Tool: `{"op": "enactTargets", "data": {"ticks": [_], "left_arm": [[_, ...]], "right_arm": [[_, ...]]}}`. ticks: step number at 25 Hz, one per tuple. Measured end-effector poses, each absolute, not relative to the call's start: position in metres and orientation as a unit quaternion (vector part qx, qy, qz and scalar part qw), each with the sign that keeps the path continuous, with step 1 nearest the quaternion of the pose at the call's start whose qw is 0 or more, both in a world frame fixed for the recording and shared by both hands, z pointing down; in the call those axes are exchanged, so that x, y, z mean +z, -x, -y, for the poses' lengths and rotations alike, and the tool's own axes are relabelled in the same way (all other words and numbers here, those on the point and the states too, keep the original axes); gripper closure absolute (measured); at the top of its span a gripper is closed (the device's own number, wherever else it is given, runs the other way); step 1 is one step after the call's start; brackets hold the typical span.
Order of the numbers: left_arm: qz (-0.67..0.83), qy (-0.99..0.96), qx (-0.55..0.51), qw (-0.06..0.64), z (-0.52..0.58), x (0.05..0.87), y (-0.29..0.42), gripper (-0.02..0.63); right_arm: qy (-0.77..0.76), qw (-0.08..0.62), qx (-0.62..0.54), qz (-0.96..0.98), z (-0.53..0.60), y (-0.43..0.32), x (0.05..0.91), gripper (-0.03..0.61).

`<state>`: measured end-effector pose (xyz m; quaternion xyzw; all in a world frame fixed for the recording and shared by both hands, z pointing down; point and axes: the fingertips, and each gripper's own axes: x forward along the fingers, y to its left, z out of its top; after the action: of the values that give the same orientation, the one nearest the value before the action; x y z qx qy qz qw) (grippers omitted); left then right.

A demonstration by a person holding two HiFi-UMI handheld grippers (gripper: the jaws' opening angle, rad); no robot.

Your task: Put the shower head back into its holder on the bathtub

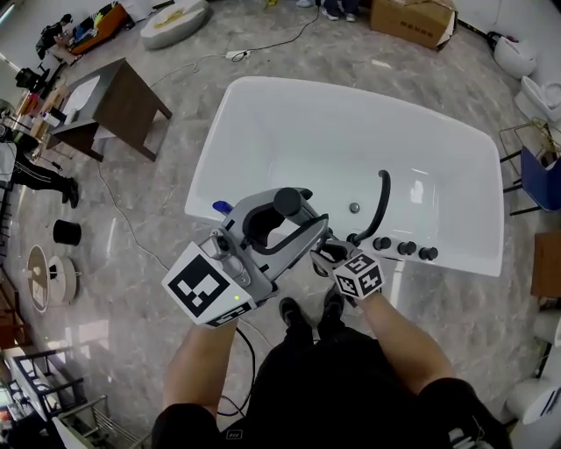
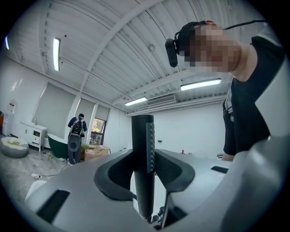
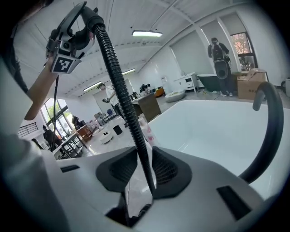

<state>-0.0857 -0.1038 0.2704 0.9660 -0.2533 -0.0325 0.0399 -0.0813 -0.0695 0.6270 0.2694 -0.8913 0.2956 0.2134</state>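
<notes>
The black shower head stands upright between the jaws of my left gripper, above the near rim of the white bathtub. In the left gripper view both pads press on its handle, so the left gripper is shut on it. My right gripper is at the tub's rim, left of the black spout and three knobs. The ribbed black hose runs up between the jaws of the right gripper. It leans on the right pad with a gap at the left pad, so these jaws are open. The holder is hidden.
A brown table stands on the floor left of the tub, a cardboard box beyond it, and a white cable lies behind. My shoes are close to the tub's near side. A person with a backpack stands far off.
</notes>
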Motion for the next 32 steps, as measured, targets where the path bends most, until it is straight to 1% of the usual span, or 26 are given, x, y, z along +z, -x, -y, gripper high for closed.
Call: {"op": "enactTargets", "data": {"ticks": [1, 2, 5, 10, 19, 27, 32], "left_arm": [[0.256, -0.965, -0.030, 0.040, 0.104, 0.272, 0.086, 0.468], [0.259, -0.964, -0.029, 0.042, 0.105, 0.274, 0.088, 0.468], [0.272, -0.961, -0.029, 0.045, 0.107, 0.276, 0.094, 0.468], [0.295, -0.955, -0.014, 0.029, 0.111, 0.280, 0.100, 0.468], [0.312, -0.950, 0.004, 0.032, 0.108, 0.300, 0.103, 0.468], [0.322, -0.946, 0.014, 0.043, 0.101, 0.317, 0.113, 0.469], [0.338, -0.940, 0.006, 0.046, 0.102, 0.318, 0.130, 0.469]], "right_arm": [[-0.275, 0.216, 0.292, 0.890, 0.071, 0.080, 0.627, 0.492], [-0.280, 0.219, 0.290, 0.889, 0.071, 0.078, 0.628, 0.500], [-0.298, 0.225, 0.286, 0.883, 0.076, 0.068, 0.629, 0.503], [-0.336, 0.224, 0.282, 0.870, 0.091, 0.038, 0.619, 0.505], [-0.388, 0.198, 0.269, 0.859, 0.116, -0.009, 0.587, 0.503], [-0.403, 0.181, 0.261, 0.858, 0.121, -0.018, 0.570, 0.503], [-0.413, 0.169, 0.245, 0.861, 0.135, -0.015, 0.542, 0.503]]}}
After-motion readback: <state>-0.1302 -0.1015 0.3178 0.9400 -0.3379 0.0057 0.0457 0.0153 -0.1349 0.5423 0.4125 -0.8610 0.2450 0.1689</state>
